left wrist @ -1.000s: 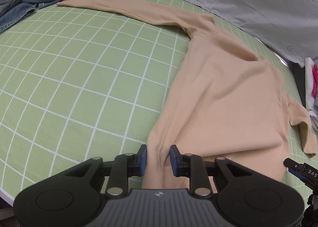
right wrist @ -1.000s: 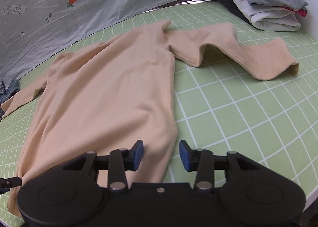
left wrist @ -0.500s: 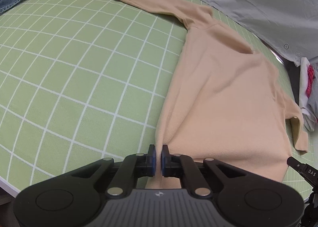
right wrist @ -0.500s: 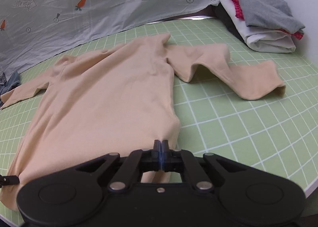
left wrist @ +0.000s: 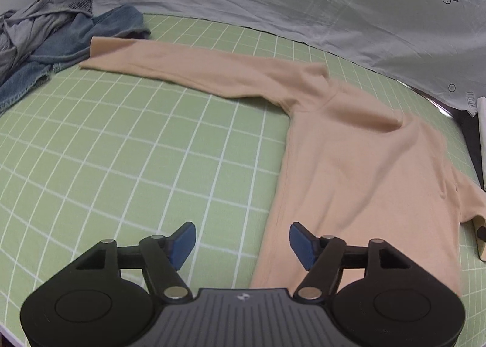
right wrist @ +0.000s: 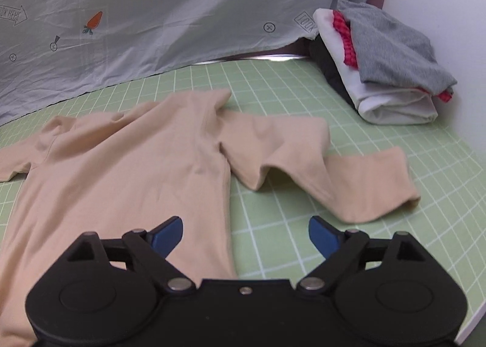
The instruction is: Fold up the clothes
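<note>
A peach long-sleeved shirt [left wrist: 358, 171] lies flat on the green grid mat [left wrist: 121, 149], hem towards me. Its left sleeve [left wrist: 188, 64] stretches out to the far left. In the right wrist view the shirt [right wrist: 121, 171] has its right sleeve [right wrist: 328, 177] bent and rumpled on the mat. My left gripper [left wrist: 241, 243] is open and empty over the shirt's left hem corner. My right gripper [right wrist: 244, 236] is open and empty over the shirt's right hem edge.
A heap of blue denim and grey clothes [left wrist: 45, 43] lies at the far left. A stack of folded clothes [right wrist: 382, 64] stands at the far right by a white wall. A grey printed sheet [right wrist: 152, 13] hangs along the back. The mat's edge [right wrist: 474, 310] is near right.
Both grippers were shut on the shirt's hem corners half a second ago. Both have now opened wide and let go, and the views have tilted up.
</note>
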A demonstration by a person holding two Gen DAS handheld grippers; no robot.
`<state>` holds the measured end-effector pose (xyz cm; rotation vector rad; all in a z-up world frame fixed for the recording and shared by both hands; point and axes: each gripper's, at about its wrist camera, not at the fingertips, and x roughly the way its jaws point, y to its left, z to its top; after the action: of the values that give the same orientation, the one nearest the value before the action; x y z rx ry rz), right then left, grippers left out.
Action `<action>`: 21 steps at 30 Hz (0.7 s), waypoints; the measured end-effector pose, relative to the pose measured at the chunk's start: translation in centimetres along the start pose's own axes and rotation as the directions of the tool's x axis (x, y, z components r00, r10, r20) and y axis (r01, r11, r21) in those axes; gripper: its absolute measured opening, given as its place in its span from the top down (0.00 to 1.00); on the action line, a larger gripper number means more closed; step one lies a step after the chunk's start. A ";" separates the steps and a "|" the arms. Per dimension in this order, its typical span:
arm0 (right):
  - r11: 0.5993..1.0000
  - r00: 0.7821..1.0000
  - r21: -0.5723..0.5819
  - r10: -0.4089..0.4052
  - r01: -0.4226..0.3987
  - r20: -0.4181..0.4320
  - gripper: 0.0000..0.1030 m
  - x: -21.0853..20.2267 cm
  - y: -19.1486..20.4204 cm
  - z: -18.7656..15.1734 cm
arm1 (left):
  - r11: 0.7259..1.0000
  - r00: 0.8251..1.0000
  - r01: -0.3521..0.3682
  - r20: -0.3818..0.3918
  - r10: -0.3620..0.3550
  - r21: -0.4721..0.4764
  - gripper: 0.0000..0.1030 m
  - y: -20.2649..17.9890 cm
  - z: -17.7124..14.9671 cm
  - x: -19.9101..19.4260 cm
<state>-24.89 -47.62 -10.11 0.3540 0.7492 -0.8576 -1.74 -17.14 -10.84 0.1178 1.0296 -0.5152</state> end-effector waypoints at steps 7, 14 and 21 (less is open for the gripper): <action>1.000 0.997 0.009 -0.020 0.019 0.079 0.06 5.3 0.5 6.9 | 0.997 0.998 0.010 0.064 -0.015 0.079 0.22 -3.0 8.6 4.6; 0.999 1.000 0.052 -0.008 0.008 -0.014 0.05 14.0 -0.6 10.9 | 0.995 0.998 0.035 0.052 -0.040 0.095 0.21 -6.4 17.2 11.7; 0.999 0.995 0.052 -0.006 0.011 -0.098 0.05 18.0 -1.2 10.4 | 0.962 0.986 0.168 -0.025 -0.167 0.216 0.21 -10.1 19.5 16.7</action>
<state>-13.55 -64.12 -15.83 0.4428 0.8207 -0.8737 15.73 -38.32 -13.33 0.2282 0.9926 -0.7826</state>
